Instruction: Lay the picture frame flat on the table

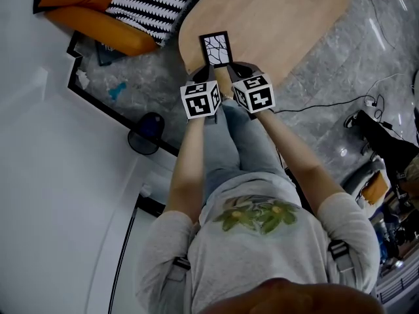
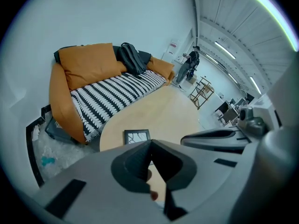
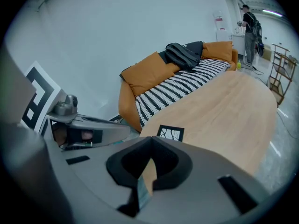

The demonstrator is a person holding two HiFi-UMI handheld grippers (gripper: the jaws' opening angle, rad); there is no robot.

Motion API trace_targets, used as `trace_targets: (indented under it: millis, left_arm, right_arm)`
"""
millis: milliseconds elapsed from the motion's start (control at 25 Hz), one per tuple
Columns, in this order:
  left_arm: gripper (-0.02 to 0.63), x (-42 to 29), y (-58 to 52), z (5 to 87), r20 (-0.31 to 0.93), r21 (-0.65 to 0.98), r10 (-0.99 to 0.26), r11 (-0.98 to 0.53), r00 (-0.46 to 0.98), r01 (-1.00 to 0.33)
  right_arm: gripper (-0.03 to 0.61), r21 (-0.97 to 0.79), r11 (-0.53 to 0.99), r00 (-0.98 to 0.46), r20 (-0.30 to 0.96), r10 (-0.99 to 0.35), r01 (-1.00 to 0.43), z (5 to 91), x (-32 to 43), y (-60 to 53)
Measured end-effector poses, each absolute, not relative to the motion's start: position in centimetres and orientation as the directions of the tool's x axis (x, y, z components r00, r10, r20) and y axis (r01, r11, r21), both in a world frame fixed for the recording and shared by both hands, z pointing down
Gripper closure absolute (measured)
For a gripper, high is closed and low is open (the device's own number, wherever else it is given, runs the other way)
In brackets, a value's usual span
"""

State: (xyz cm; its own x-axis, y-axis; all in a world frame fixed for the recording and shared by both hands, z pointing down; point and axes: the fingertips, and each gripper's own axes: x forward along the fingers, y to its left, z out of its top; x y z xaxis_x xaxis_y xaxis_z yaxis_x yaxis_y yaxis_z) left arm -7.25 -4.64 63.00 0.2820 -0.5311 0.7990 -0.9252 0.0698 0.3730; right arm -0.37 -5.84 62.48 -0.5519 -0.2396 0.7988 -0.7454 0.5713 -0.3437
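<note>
A small black picture frame (image 1: 216,49) with a white, black-veined picture looks to be lying flat on the pale wooden table (image 1: 281,18), close to its near rounded edge. My left gripper (image 1: 200,78) and right gripper (image 1: 243,69) hang side by side just short of that edge, both shut with nothing between the jaws. Neither touches the frame. In the left gripper view the frame (image 2: 137,136) shows just beyond the closed left gripper (image 2: 150,143). In the right gripper view the frame (image 3: 170,133) lies ahead of the closed right gripper (image 3: 152,141).
An orange sofa (image 2: 88,64) with a striped blanket (image 2: 114,94) and a dark jacket (image 3: 183,55) stands along the table's left side. A person (image 3: 250,29) stands far off by a rack (image 3: 281,62). Cables (image 1: 340,100) and equipment (image 1: 386,156) lie on the floor at right.
</note>
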Motion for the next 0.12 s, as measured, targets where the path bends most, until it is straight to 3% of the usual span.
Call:
trace_targets:
  millis: [120]
  left_arm:
    - [0.598,-7.32,-4.65,63.48,0.800,0.378,-0.526,0.070,0.288,-0.923]
  right_arm:
    - [0.572,-0.341,0.572,-0.550,0.800,-0.241,-0.746,62.86,-0.59,-5.98]
